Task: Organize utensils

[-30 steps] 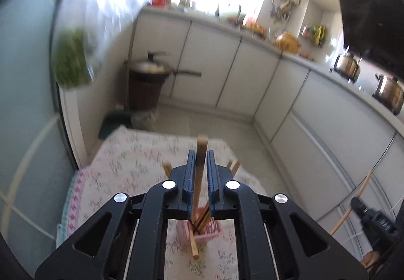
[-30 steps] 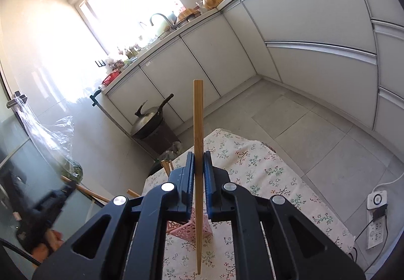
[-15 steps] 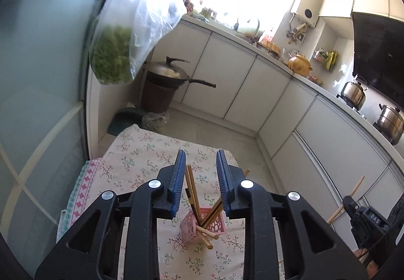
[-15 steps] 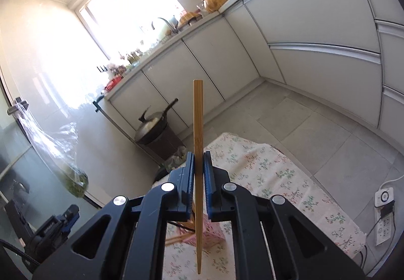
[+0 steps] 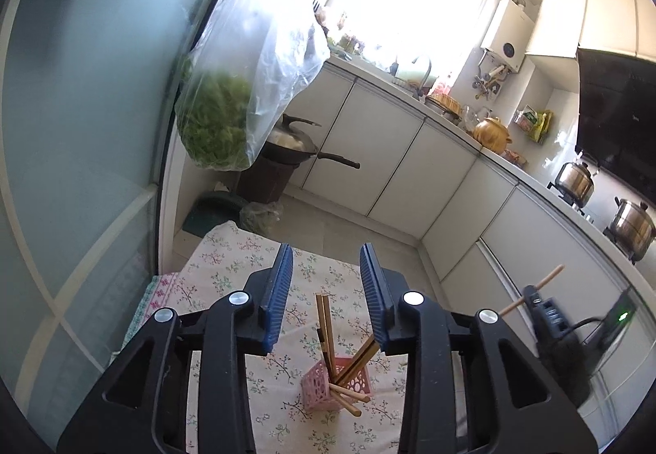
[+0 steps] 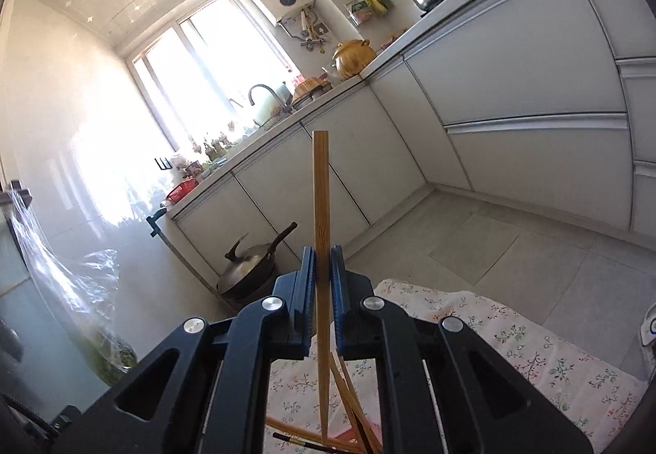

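My left gripper (image 5: 326,300) hangs above the pink holder (image 5: 336,382), jaws apart and empty; my right gripper (image 6: 322,290) clamps a chopstick (image 6: 320,208) upright, ready for insertion.

Bagged greens (image 5: 217,126), wok (image 5: 293,144), clay pot (image 5: 491,129)

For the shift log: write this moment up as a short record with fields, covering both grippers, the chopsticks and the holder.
left gripper: open, holds nothing, above the holder
right gripper: shut on one chopstick, held upright
pink holder: stands on the floral tablecloth, several chopsticks leaning in it
held chopstick's lower end: down near the holder; whether inside it cannot be told
left to do: release the held chopstick into the holder
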Demonstrator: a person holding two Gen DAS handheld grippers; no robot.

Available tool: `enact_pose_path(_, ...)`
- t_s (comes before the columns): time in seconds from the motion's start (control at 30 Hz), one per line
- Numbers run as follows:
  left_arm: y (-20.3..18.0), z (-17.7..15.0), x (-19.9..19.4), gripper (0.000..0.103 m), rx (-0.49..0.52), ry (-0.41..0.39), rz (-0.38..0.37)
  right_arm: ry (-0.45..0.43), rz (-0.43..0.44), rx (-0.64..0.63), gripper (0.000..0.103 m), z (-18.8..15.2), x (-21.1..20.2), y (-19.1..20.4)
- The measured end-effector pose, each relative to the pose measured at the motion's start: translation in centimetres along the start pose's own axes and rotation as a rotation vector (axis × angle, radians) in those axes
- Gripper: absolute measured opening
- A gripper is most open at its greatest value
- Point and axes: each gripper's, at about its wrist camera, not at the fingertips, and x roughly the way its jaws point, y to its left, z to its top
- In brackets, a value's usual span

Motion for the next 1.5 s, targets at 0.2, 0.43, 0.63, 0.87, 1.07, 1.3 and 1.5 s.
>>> enact_pose_path(0.2,-0.1,-0.1,-0.2,0.036,0.017,0.002,-0.010,0.076,-0.001,0.012,0.027,-2.1,0.7,-0.9)
enact_pose_path(0.43,-1.8,-0.9,-0.4,0.043,0.062,0.008,-0.021,0.080,0.006,0.002,0.034,0.8,-2.8,-2.8)
enact_pose_path(0.63,-2.0,-0.8,-0.6,0.047,0.060,-0.001,-0.025,0.127,-0.053,0.003,0.047,2.3,-3.2,-5.8)
enact_pose_path(0.87,-1.7,-1.2,-0.1,0.059,0.065,0.011,-0.011,0.627,-0.250,0.267,0.069,-0.8,8.3,-16.7)
enact_pose_path(1.07,-1.3,-2.8,3.4,0.069,0.110,0.061,0.066,0.800,-0.304,0.396,0.069,-2.7,19.6,-25.6)
enact_pose_path(1.3,-1.9,-5.4,9.5,0.069,0.178,0.188,0.125,0.797,-0.297,0.425,0.069,-4.7,28.3,-28.8)
enact_pose_path(1.5,-3.1,-7.2,12.1,0.069,0.276,0.226,0.164,0.833,-0.292,0.508,0.070,-7.7,33.2,-31.1)
